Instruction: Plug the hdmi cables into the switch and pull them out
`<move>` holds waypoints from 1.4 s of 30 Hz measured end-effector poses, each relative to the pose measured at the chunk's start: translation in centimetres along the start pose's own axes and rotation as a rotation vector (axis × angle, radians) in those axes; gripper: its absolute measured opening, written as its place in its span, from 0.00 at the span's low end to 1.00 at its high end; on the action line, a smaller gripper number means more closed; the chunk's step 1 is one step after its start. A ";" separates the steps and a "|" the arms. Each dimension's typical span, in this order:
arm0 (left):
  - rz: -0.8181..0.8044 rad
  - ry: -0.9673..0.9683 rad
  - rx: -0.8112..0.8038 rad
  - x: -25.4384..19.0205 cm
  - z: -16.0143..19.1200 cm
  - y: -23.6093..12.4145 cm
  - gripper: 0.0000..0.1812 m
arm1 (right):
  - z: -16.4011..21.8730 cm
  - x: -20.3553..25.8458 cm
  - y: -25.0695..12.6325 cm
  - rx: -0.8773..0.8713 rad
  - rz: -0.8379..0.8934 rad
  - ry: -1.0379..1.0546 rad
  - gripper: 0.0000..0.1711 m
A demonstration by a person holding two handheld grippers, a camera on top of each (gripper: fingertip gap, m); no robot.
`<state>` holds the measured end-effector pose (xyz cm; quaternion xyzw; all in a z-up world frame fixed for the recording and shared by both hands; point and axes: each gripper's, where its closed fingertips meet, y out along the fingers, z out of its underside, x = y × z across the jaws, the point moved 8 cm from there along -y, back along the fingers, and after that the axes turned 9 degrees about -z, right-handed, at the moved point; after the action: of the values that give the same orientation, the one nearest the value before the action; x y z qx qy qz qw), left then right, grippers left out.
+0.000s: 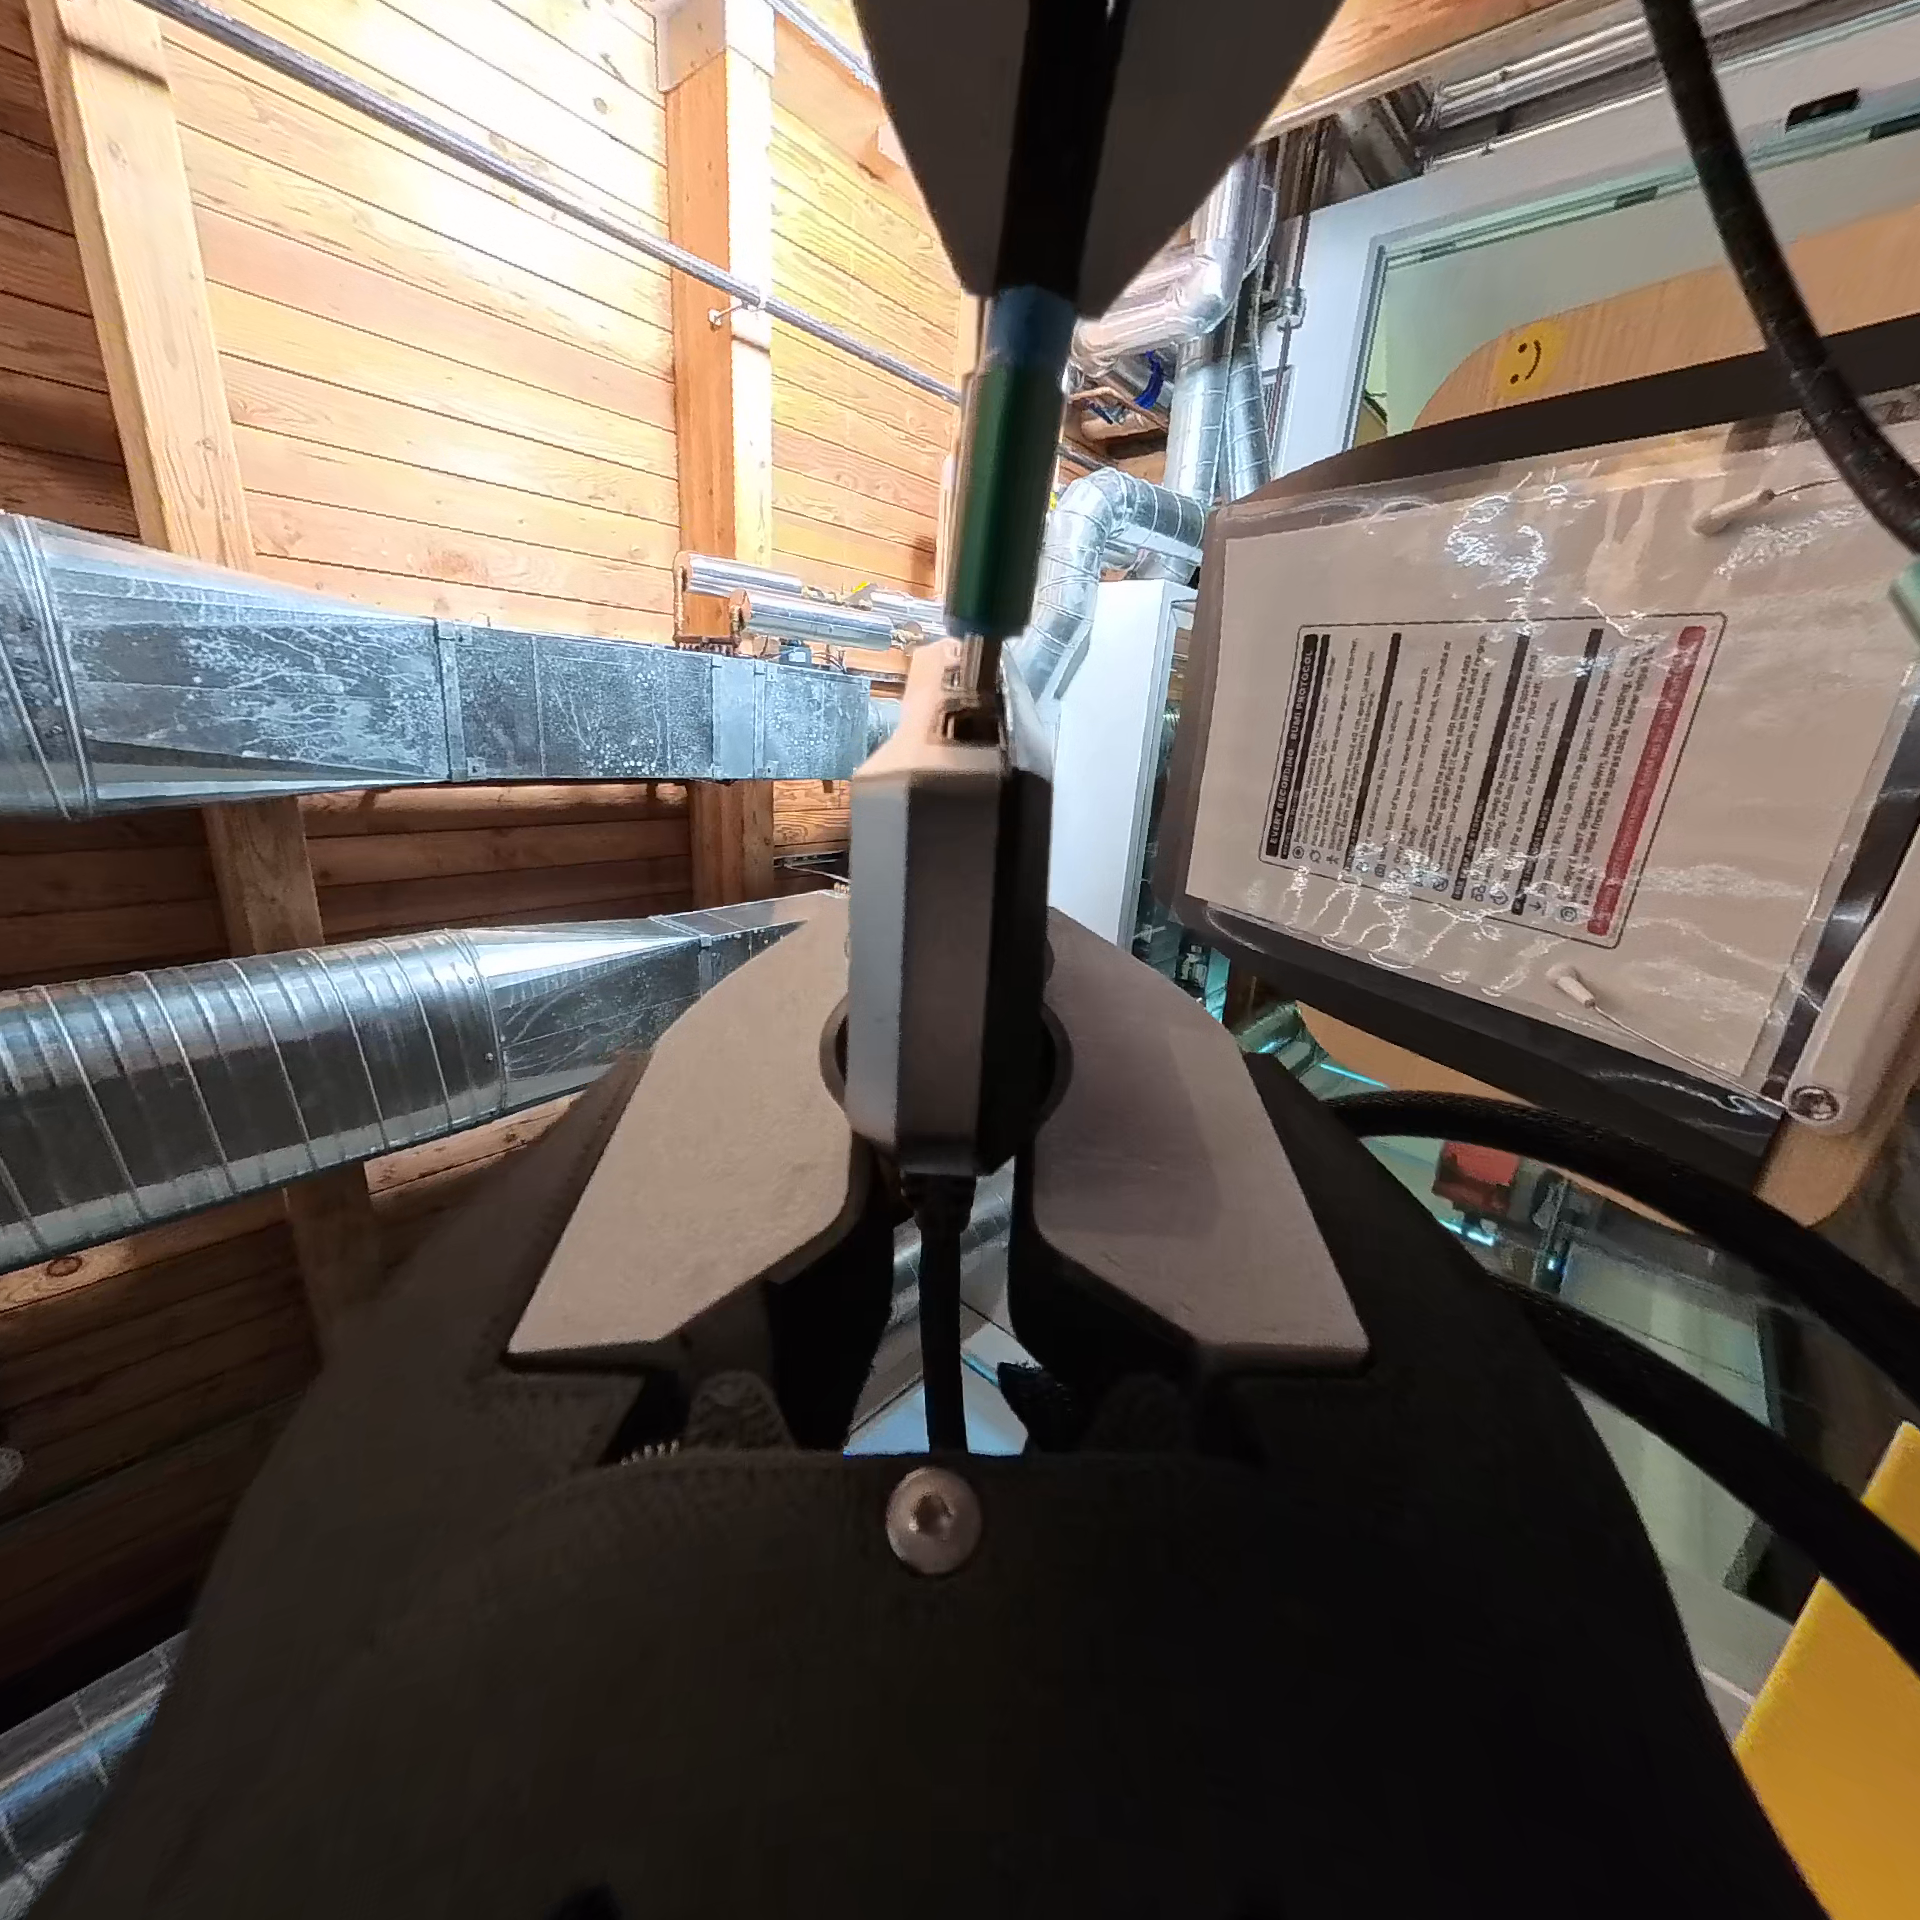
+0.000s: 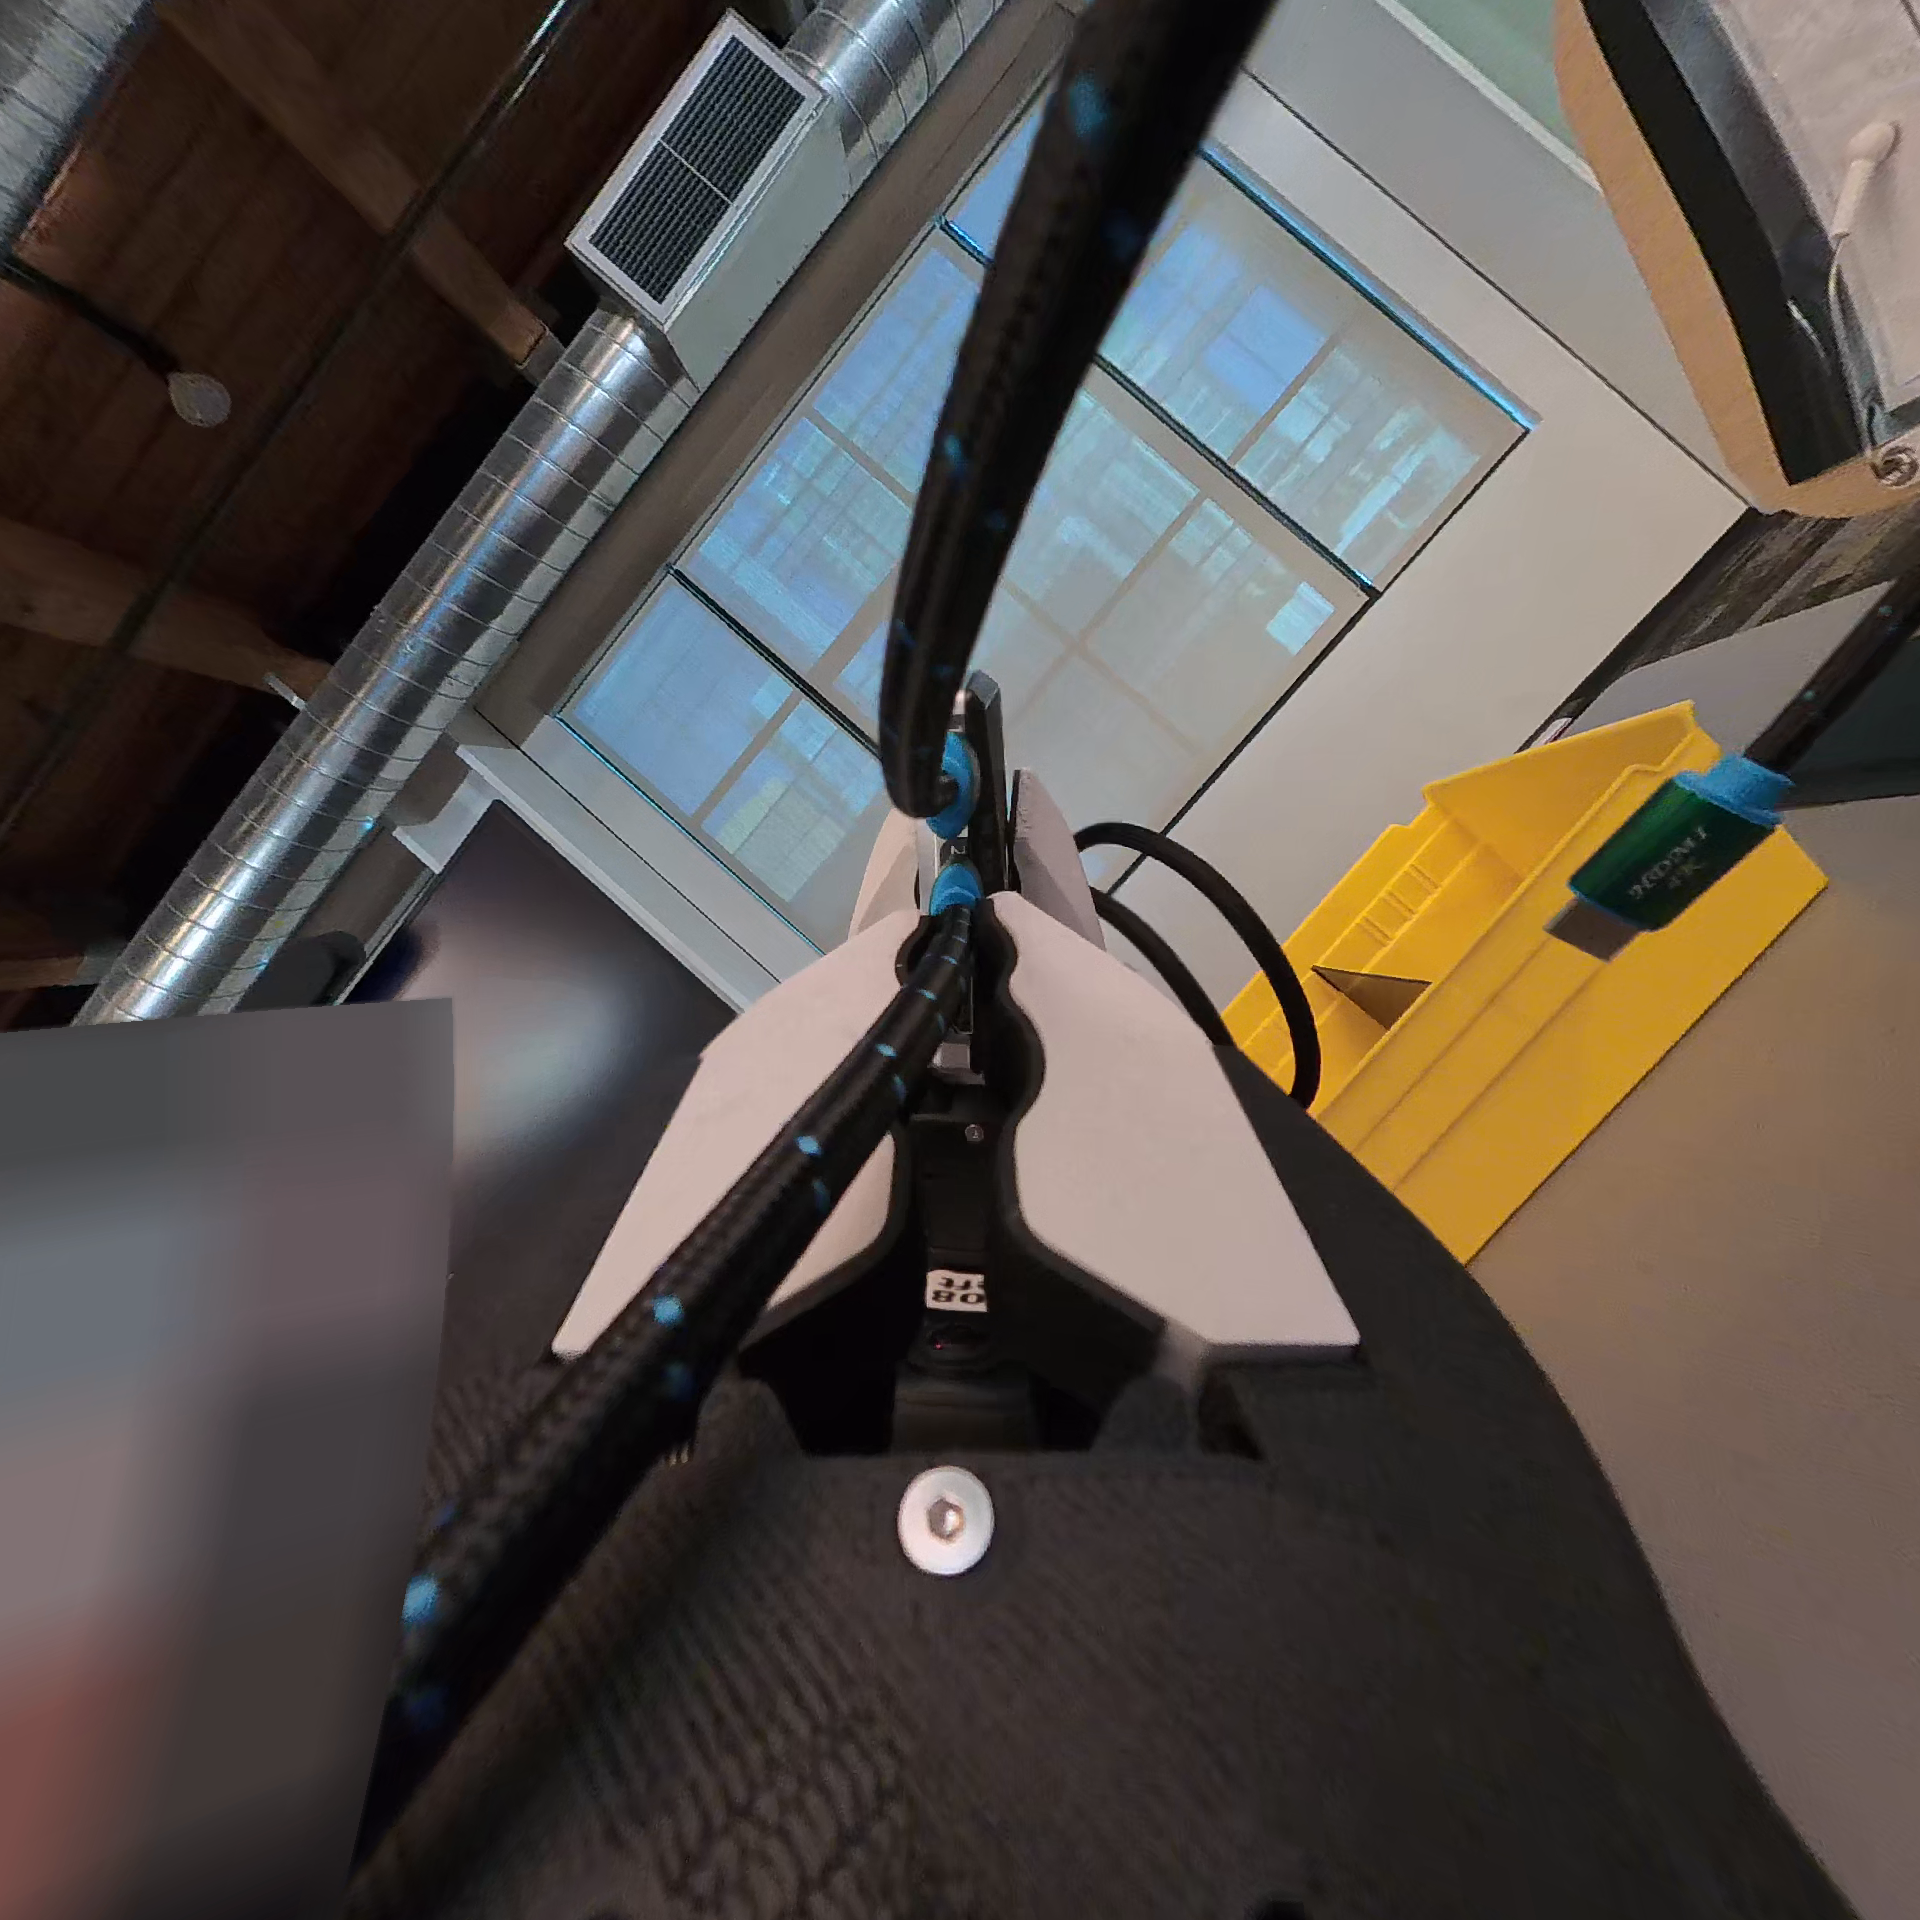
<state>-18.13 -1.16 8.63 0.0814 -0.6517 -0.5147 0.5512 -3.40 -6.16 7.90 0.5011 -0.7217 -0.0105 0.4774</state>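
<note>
Left wrist view. Nearest the camera: my left claw point(image 1: 940, 1039), fingers closed on the switch point(image 1: 935, 935), a flat grey-and-black box held edge-on at frame centre. A thin black lead point(image 1: 940, 1330) drops from its lower end between my fingers. At its top end, a green plug point(image 1: 997, 499) with its metal tip at or just inside a socket; how deep it sits, I cannot tell. Above the plug, the other claw, dark, at the upper edge. Right of frame: a board with a printed sheet point(image 1: 1486, 769) under plastic. Left: silver ducts point(image 1: 312, 1029) against wood panelling.

Right wrist view. Nearest: my right claw point(image 2: 977, 956), fingers closed on a plug with blue collars point(image 2: 954, 888); its braided black cable point(image 2: 987, 416) loops up and back past the lens. A second green plug point(image 2: 1652, 868) hangs free at right, before a yellow bin point(image 2: 1507, 1039). Windows behind.

Step in hand, by my judgement: seating or drawing one plug at the switch. The next move calls for a straight push or pull along the socket line, switch held steady.
</note>
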 end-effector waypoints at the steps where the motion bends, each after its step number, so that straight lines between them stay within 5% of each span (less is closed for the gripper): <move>1: -0.001 0.002 0.002 0.0 -0.1 0.0 0.11 | 0.0 0.0 0.0 -0.002 -0.001 0.000 0.04; 42: 0.162 0.014 0.041 -1.9 -1.5 0.0 0.12 | -1.5 -1.3 -0.8 0.028 0.073 -0.065 0.04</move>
<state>-16.22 -0.73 7.25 0.0432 -0.6625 -0.4544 0.5940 -1.75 -4.96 7.43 0.4807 -0.7545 0.0009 0.4468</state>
